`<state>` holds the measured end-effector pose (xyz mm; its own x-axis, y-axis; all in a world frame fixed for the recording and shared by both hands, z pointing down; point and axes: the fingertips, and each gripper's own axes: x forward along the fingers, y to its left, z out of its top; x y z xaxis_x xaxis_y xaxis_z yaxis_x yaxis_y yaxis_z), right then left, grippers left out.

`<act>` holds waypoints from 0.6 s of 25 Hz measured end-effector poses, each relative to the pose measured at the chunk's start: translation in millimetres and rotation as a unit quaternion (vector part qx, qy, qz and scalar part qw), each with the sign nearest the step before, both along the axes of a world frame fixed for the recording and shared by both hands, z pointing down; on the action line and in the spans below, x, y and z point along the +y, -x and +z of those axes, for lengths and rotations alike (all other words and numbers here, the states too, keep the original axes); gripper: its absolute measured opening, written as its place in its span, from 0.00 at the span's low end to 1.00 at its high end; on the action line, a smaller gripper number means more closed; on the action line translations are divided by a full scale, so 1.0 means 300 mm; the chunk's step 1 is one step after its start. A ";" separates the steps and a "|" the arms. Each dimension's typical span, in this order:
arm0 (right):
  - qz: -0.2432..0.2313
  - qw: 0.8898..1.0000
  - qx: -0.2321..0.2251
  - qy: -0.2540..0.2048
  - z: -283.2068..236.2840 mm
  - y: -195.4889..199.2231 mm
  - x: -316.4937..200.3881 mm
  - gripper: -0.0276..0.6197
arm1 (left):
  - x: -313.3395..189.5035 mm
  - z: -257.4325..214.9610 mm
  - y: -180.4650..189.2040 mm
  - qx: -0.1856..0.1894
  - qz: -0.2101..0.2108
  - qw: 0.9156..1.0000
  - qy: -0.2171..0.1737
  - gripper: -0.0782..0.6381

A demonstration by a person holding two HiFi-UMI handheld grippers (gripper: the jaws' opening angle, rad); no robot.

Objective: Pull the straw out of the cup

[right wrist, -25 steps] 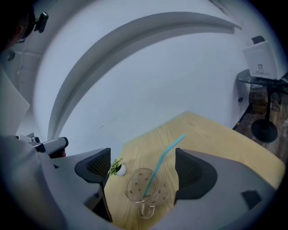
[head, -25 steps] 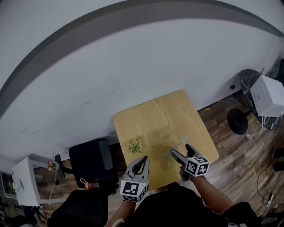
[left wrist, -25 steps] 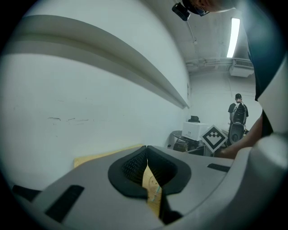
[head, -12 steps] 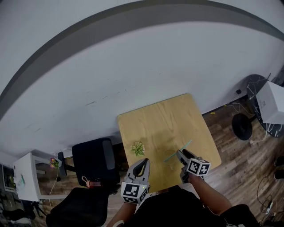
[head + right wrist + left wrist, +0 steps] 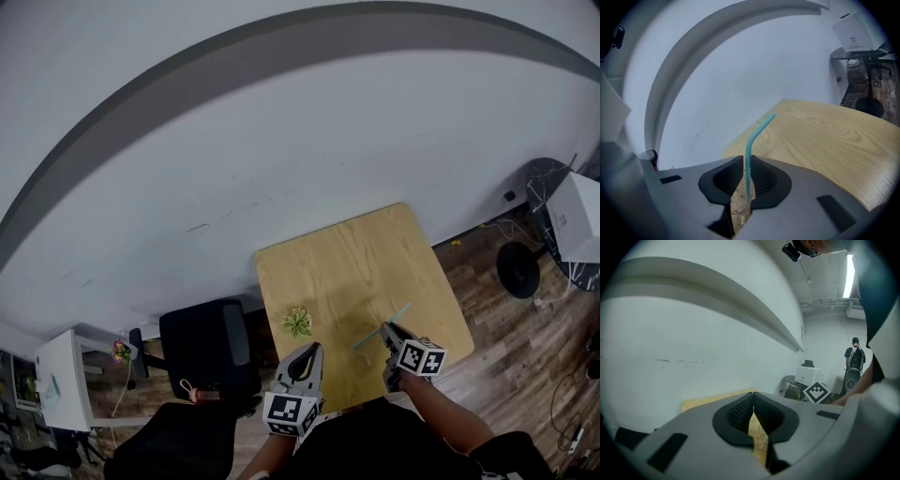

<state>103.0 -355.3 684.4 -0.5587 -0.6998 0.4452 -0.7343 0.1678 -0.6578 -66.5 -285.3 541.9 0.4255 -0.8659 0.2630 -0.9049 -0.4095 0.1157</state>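
Straw [image 5: 762, 126]: teal, bendy, upper end angled toward the wall. It stands in a clear cup [image 5: 739, 210] on the wooden table [image 5: 829, 136].
Right gripper [image 5: 744, 161]: jaws just closing, pinching the straw above the cup.
Left gripper [image 5: 752, 397]: jaws pressed together, empty.
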 end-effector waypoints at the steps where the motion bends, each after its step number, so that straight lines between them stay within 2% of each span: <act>1: 0.001 1.000 0.002 -0.001 -0.001 0.000 -0.001 0.13 | 0.000 0.000 -0.003 0.001 0.002 1.000 0.000 0.14; 6: 0.004 1.000 0.001 -0.005 -0.014 -0.003 -0.013 0.12 | -0.004 0.003 0.000 -0.003 0.008 1.000 0.002 0.14; 9: 0.013 1.000 -0.009 -0.014 -0.043 -0.009 -0.024 0.12 | -0.010 0.004 0.011 -0.008 0.012 1.000 -0.010 0.14; 15: 0.004 0.998 -0.005 -0.059 -0.142 -0.002 -0.057 0.12 | -0.018 0.010 0.037 0.023 -0.002 1.000 0.006 0.14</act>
<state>103.5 -372.3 641.9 -0.5573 -0.7508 0.3545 -0.7296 0.2390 -0.6408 -77.5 -290.8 544.8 0.4332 -0.8648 0.2538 -0.9005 -0.4037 0.1616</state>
